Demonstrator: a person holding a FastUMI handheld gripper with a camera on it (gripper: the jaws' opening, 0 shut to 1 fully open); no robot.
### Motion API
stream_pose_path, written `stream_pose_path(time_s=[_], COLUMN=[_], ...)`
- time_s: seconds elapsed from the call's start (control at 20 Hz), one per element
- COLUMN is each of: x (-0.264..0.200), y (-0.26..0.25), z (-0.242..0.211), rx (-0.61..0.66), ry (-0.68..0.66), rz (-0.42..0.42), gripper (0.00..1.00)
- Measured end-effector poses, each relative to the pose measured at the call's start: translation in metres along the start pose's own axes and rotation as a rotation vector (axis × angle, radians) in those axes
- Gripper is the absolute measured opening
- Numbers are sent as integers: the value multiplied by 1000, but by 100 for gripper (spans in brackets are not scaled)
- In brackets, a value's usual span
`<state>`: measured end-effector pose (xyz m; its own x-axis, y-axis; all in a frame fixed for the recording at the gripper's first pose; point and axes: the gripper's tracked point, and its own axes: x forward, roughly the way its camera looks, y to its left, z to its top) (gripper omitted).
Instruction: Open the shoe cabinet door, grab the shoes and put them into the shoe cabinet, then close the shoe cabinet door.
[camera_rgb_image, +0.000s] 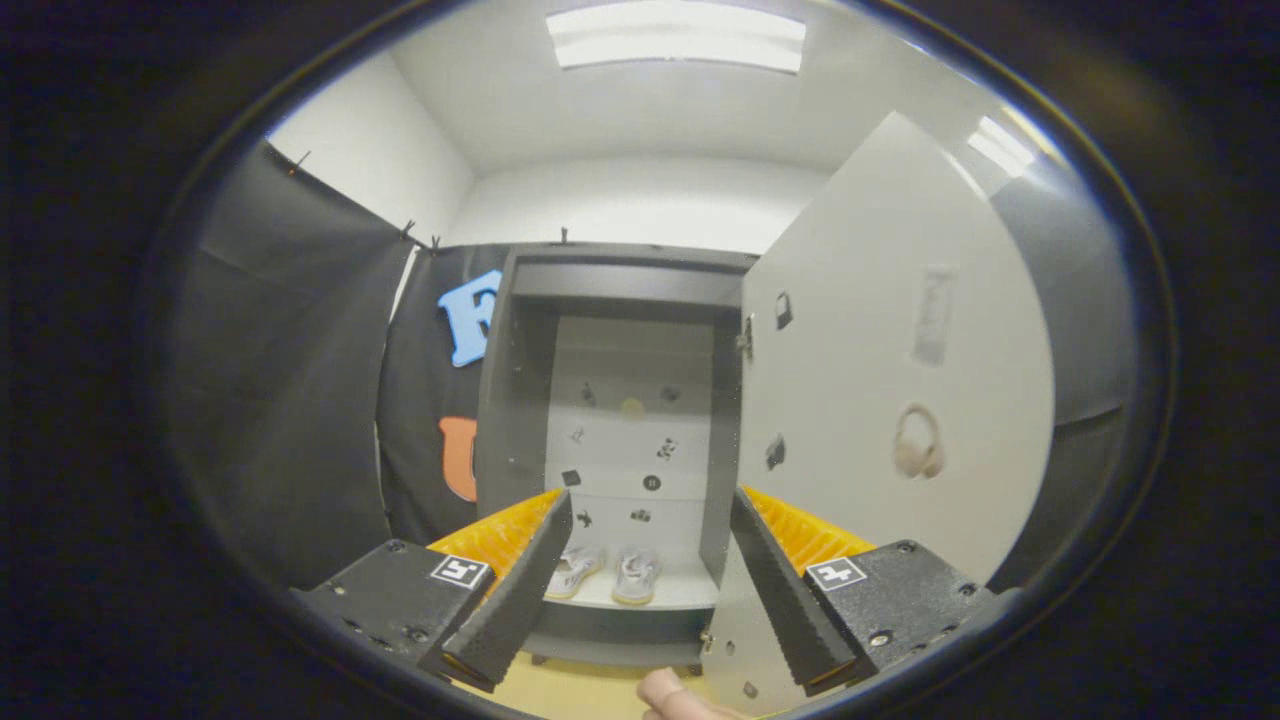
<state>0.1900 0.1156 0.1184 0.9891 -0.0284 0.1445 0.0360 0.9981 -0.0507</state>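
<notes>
Two shoes (605, 573) stand side by side on the bottom shelf of the shoe cabinet (625, 290), beyond the fingers and seen in the gap between them. Judge the loading step complete: both shoes rest inside the compartment, toes toward you, close together but whether they touch cannot be told.

Your gripper (640, 600) is released. Its fingers are spread wide and hold nothing, with the open compartment framed between them.

The shoe cabinet door (890, 380) hangs wide open on the right, hinged at the cabinet's right edge, its inner face turned toward you. Its lower edge passes just behind the right finger. A pale hoop-shaped object (918, 442) sits on the door face; its exact nature cannot be told. Small dark markers dot the back panel (630, 430) of the cabinet. A fingertip (668, 692) of the holding hand shows below the fingers.

The step in hand is closing the door. For the next move:

1. Bring the gripper to the right, round to the outer side of the door or to its free edge.
2. Push the panel leftward in an arc about the hinge.
3. Keep the fingers out of the gap between door and frame as it narrows.
4. Confirm that neither shoe protrudes past the shelf front, since a protruding toe would likely stop the door short.
</notes>
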Motion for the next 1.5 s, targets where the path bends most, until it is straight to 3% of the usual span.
stream_pose_path(time_s=[0.15, 0.45, 0.5, 0.7, 1.05, 1.35, 1.5], x=[-34, -92, -101, -123, -131, -92, -67], y=[-23, -73, -94, -202, -337, -400, -406], z=[20, 29, 34, 37, 1, -42, -64], rx=[43, 171, 182, 144, -2, -39, -53], ry=[-41, 24, 12, -25, 86, 145, 151], rz=[11, 107, 95, -107, -280, -308, -264], gripper=[100, 100, 100, 100, 99, 100, 100])
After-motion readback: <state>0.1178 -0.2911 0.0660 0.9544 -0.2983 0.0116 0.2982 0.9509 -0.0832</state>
